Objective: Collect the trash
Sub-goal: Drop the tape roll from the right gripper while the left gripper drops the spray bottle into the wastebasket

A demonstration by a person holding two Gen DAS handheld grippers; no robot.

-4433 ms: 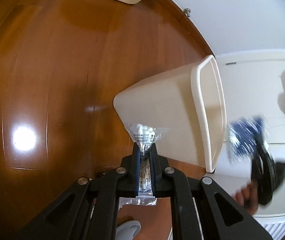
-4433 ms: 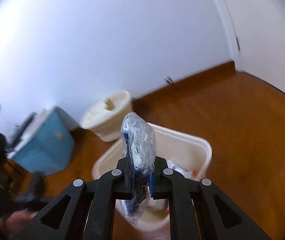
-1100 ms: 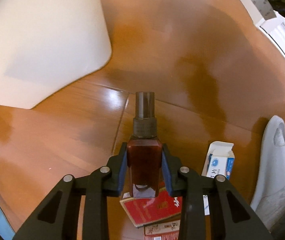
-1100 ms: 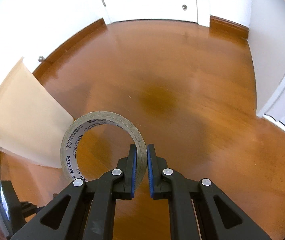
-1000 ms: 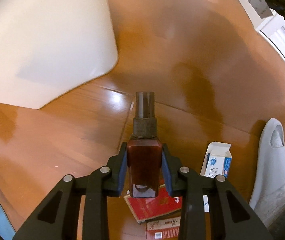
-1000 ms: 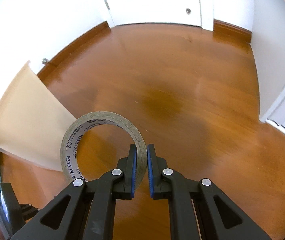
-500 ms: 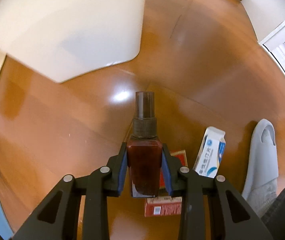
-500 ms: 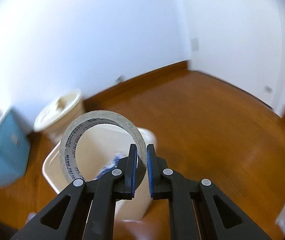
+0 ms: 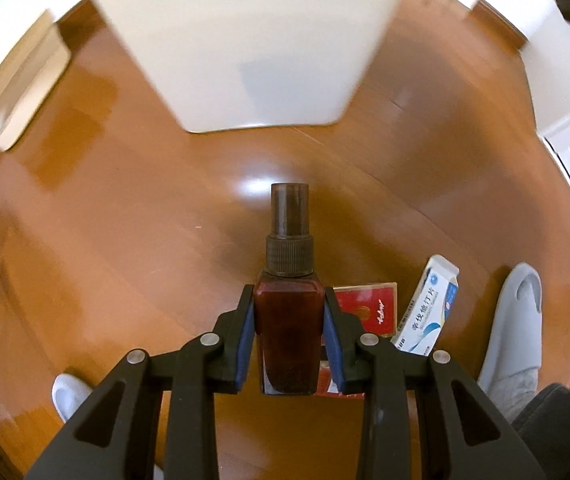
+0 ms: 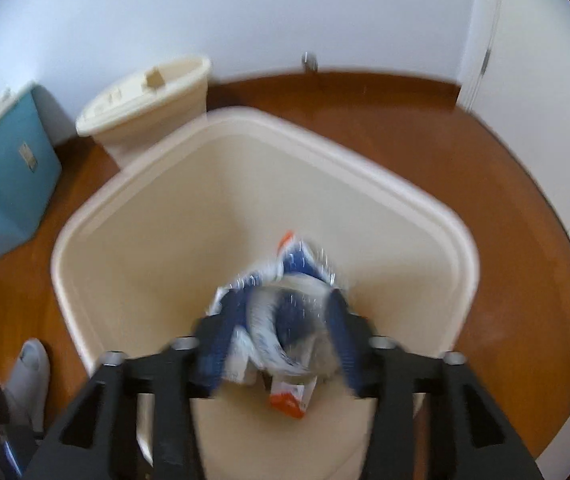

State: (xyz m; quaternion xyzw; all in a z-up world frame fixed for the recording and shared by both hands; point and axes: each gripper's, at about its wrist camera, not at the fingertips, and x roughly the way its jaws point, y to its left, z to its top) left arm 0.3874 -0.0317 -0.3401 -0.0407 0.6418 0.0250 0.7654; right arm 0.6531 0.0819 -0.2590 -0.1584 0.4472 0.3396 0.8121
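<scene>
The left tongs point(image 9: 289, 344) point straight down at the floor point(image 9: 125, 220), clamped on the flat sides of a brown spray bottle point(image 9: 288, 320). The bottle's long axis runs along the fingers, its dark cap point(image 9: 289, 216) leading away from the camera toward the floor. Just beyond, on the floor, lie a red packet point(image 9: 369, 312) and a white-and-blue carton point(image 9: 429, 308), side by side, with a grey slipper point(image 9: 517, 320) farther right. Past them stands the cream bin point(image 9: 253, 40), seen here from its side.

The right tongs point(image 10: 281, 344) are tilted down over the same bin's open mouth point(image 10: 365, 160); their jaws have just been opening and stand apart, gripping nothing. Between and below them the view is blurred; a greyish ring, possibly the tape roll point(image 10: 293, 320), seems to be among blue-and-white wrappers point(image 10: 305, 260) inside the bin. Behind stand a lidded cream bin point(image 10: 145, 96) and a teal box point(image 10: 1, 168).
</scene>
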